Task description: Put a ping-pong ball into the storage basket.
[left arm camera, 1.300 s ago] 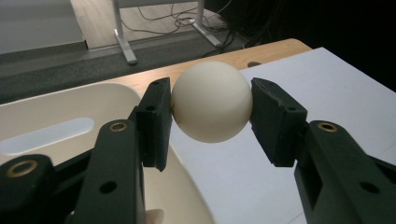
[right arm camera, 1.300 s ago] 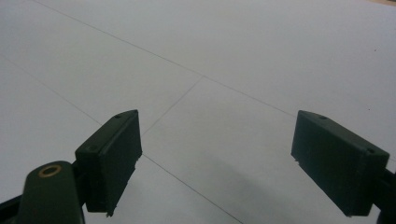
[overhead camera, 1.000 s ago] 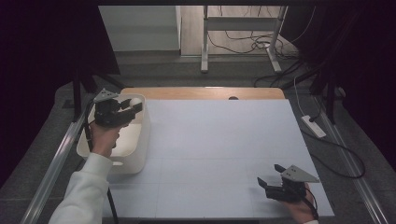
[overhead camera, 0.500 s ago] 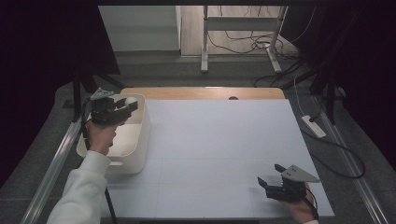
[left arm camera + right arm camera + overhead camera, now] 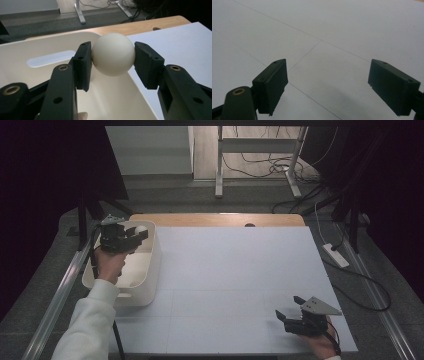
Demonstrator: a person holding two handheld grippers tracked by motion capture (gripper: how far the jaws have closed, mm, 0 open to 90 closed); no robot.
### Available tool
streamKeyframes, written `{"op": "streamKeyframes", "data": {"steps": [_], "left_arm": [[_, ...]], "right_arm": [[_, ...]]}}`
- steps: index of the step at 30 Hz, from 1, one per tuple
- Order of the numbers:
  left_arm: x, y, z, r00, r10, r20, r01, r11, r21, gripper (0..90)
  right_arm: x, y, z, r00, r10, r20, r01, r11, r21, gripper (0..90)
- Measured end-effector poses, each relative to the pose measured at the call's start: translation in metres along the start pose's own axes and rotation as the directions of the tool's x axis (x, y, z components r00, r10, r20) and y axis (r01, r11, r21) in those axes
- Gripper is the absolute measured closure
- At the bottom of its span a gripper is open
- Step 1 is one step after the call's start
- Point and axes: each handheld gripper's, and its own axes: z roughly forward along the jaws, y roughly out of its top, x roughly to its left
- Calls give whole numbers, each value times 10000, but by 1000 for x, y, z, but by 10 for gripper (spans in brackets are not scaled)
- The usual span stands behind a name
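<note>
White table (image 5: 235, 285) mostly bare; left gripper (image 5: 131, 236) clamps cream ball (image 5: 113, 54), shifted back over the white bin (image 5: 150, 270) since a second ago, likely lifting out; right gripper (image 5: 288, 316) parked, jaws apart

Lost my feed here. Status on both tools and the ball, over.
Left tool shut on white ball, above the white bin. Right tool open, empty, over the table. Nothing in the way.
</note>
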Motion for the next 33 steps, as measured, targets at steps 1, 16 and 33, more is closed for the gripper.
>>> {"op": "streamKeyframes", "data": {"steps": [1, 16, 33], "left_arm": [[0, 0, 1, 10000, -27, -30, 27, 10000, 61, 507], [5, -6, 16, 9993, -180, -338, 209, 9960, 872, 506], [0, -4, 11, 9978, -231, -615, 272, 9974, 662, 248]], "right_arm": [[0, 0, 0, 10000, -21, -18, 21, 10000, -11, 161], [0, 0, 0, 10000, -43, -19, 43, 10000, -3, 161], [0, 0, 0, 10000, -8, -23, 8, 10000, -11, 161]]}}
